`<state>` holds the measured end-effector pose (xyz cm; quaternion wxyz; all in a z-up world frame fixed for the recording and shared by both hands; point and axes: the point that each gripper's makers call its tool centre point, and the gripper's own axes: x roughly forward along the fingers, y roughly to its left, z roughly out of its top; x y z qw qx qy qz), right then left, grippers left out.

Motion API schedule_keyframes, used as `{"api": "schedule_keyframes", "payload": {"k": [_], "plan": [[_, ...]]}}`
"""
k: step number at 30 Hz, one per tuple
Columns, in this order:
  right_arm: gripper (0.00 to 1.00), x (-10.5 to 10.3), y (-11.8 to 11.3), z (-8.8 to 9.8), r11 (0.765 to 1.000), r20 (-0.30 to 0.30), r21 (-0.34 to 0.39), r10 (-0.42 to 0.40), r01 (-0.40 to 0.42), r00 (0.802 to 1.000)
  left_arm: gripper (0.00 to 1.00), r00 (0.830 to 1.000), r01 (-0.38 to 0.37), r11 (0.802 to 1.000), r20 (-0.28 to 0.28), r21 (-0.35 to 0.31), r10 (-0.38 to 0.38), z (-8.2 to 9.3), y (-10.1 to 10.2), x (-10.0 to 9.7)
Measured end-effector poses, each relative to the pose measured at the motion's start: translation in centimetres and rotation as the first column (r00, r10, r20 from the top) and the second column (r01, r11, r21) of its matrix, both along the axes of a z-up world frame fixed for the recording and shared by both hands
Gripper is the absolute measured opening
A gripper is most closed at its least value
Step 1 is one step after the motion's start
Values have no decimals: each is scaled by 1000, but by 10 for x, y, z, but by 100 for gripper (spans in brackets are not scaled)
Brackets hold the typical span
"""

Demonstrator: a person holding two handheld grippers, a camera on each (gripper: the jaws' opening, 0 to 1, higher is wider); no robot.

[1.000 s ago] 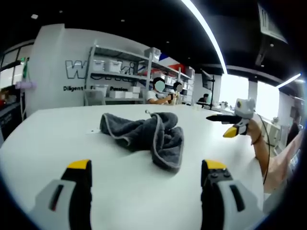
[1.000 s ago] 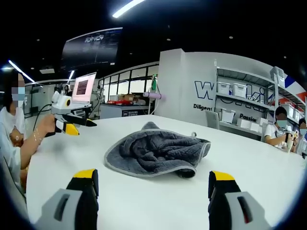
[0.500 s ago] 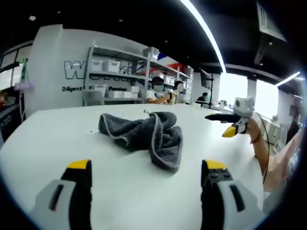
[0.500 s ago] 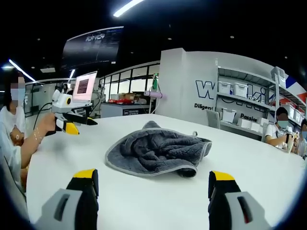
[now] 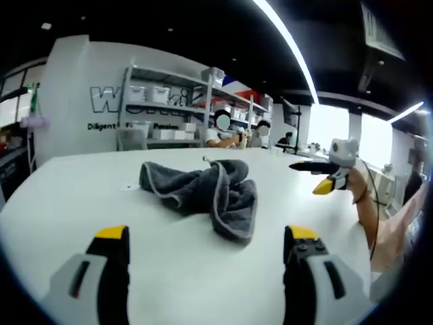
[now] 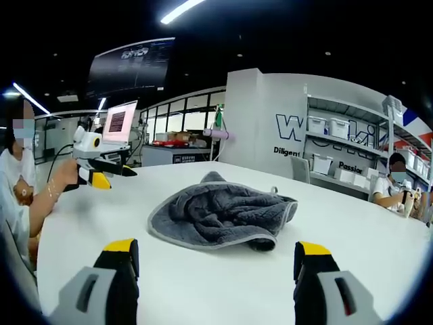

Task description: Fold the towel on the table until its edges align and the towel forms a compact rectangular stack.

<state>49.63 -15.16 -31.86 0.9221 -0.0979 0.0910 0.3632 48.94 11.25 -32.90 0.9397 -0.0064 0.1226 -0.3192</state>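
On table (image 5: 81,189), crumpled towel (image 5: 206,186), underside hidden

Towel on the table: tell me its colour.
Dark grey towel with a lighter grey edge trim, clearest in the right gripper view.

The towel (image 5: 205,191) lies on the table (image 5: 81,196), ahead of the left gripper (image 5: 206,254).

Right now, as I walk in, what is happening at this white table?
A person holds a two-jaw gripper in each hand, both pointed at a grey towel lying crumpled in a heap on the white table. The left gripper and right gripper are open and hold nothing, short of the cloth. No fold is made yet. People sit by the shelves in the background.
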Motion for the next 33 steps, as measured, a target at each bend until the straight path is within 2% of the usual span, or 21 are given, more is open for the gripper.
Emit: {"api": "schedule_keyframes", "payload": {"k": [8, 12, 16, 20, 24, 33], "plan": [[99, 0, -2, 10, 1000, 25, 22, 6, -6, 1000, 99, 1000, 5, 1000, 0, -8, -5, 1, 0, 0], [96, 4, -3, 12, 1000, 17, 9, 13, -13, 1000, 99, 1000, 11, 1000, 1, -8, -11, 2, -1, 0], [92, 9, 0, 24, 1000, 23, -1, 26, -26, 999, 99, 1000, 12, 1000, 0, -8, -12, 2, -1, 0], [88, 25, -3, 33, 1000, 6, 1, 18, -18, 1000, 99, 1000, 13, 1000, 3, -10, -13, 3, -1, -1], [81, 54, -13, 39, 999, -33, 23, -26, 27, 999, 99, 1000, 13, 1000, 7, -16, -13, 5, 0, -2], [71, 103, -18, 24, 997, -113, 2, -81, 82, 990, 99, 1000, 18, 1000, 11, -14, -18, 6, 0, -4]]}}
